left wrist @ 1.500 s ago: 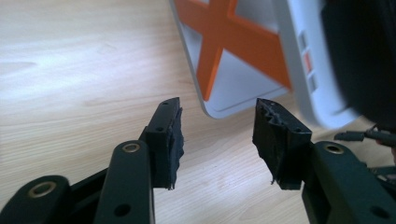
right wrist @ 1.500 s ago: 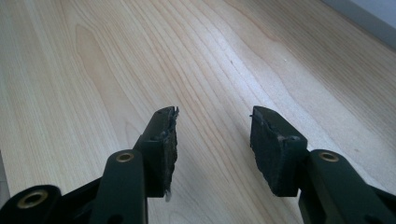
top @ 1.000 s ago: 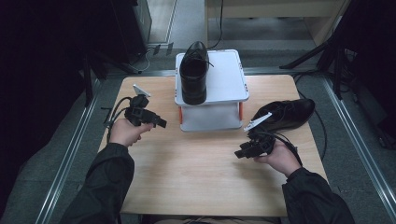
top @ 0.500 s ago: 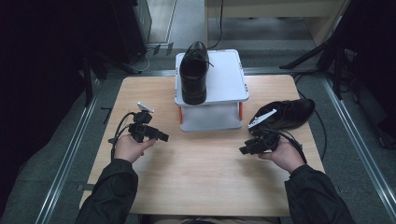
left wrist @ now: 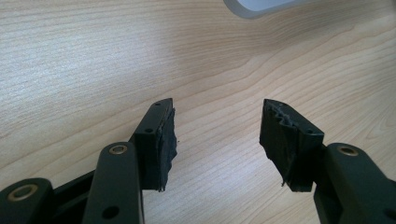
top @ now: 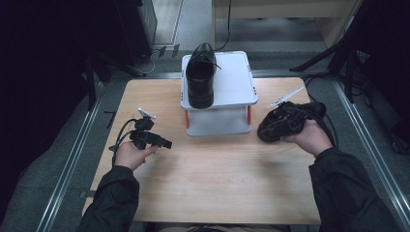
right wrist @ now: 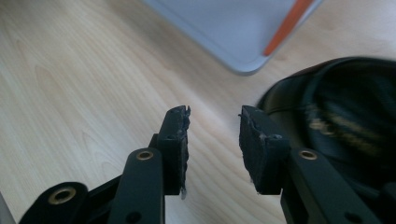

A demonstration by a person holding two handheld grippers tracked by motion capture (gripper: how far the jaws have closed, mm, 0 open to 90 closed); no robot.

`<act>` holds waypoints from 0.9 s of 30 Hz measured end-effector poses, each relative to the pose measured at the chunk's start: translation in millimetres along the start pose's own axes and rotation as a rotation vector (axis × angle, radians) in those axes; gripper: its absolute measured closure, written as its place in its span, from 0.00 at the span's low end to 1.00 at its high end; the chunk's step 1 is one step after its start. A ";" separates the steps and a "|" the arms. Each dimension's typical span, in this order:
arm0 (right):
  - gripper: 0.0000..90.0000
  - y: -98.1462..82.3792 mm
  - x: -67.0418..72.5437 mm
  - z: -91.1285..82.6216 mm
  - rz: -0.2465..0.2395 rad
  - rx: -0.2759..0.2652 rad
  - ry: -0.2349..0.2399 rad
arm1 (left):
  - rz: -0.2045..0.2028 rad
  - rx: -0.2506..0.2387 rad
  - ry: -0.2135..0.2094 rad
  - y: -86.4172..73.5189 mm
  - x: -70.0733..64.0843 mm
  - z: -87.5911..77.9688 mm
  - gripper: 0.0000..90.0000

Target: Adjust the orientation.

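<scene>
Both fingers of the right gripper (right wrist: pixel 212 123) stand apart with only bare wood between them; its jaws have just been closing, yet nothing is pinched. Just to the right of its right finger (right wrist: pixel 257 140) lies the loose black shoe (right wrist: pixel 336 126), its open collar and pale insole showing, close beside the finger, though whether they touch cannot be told. From the high view this shoe (top: pixel 270 126) lies on the wooden table (top: pixel 217 183) just to the right of the white two-tier stand (top: pixel 232 92), near its orange leg, with the right gripper (top: pixel 290 118) and hand (top: pixel 309 137) over it.

A second black shoe (top: pixel 200 72) sits on the stand's top shelf, at its left side, toe pointing toward the person.

Left of the stand and well apart from it, the left gripper (top: pixel 154 141) hangs low over the table. Its fingers (left wrist: pixel 161 140) are spread wide with nothing between them but wood grain, and a corner of the stand (left wrist: pixel 261 7) shows at the far edge of its own view.
</scene>
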State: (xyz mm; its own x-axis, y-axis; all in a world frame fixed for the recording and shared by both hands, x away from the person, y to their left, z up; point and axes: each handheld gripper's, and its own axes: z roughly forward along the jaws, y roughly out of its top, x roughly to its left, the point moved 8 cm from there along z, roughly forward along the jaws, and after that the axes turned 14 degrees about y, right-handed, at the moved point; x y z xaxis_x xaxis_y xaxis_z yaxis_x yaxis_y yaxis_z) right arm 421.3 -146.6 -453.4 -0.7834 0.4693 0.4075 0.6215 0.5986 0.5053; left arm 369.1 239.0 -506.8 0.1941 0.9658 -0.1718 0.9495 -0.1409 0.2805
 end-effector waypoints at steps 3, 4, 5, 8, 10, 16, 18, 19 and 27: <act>0.72 7.2 -8.2 -10.8 0.017 0.006 -0.031 | -0.004 -0.005 -0.008 0.6 -1.4 -0.3 0.50; 0.72 9.7 -10.6 -13.3 0.022 0.004 -0.038 | -0.002 -0.003 -0.006 0.5 -1.6 -0.2 0.49; 0.72 11.9 -12.7 -15.3 0.030 0.005 -0.045 | 0.003 -0.001 -0.007 0.4 -1.6 -0.1 0.49; 0.73 18.7 -18.9 -18.7 0.048 0.012 -0.063 | 0.003 0.003 -0.006 0.2 -2.6 0.8 0.49; 0.73 21.8 -22.0 -17.5 0.056 0.015 -0.063 | 0.010 0.005 -0.006 0.0 -2.6 1.5 0.50; 0.73 25.9 -33.1 -7.9 0.103 0.048 -0.077 | 0.008 0.010 -0.009 -1.0 -2.7 1.9 0.50; 0.73 25.7 -36.7 -4.3 0.112 0.060 -0.080 | 0.008 0.012 -0.010 -1.3 -2.5 2.0 0.50; 0.73 25.7 -38.5 -2.7 0.116 0.064 -0.082 | 0.014 0.015 -0.012 -1.6 -2.2 2.2 0.49; 0.82 22.0 -47.7 8.2 0.165 0.112 -0.083 | 0.015 0.018 -0.017 -2.0 -2.3 2.4 0.49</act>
State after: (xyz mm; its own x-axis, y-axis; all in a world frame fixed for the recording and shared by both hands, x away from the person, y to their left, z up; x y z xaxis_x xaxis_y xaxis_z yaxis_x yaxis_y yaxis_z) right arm 472.3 -150.5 -467.9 -0.6720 0.6159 0.4113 0.7402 0.5758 0.3471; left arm 367.3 236.5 -509.2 0.2123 0.9598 -0.1838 0.9507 -0.1594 0.2660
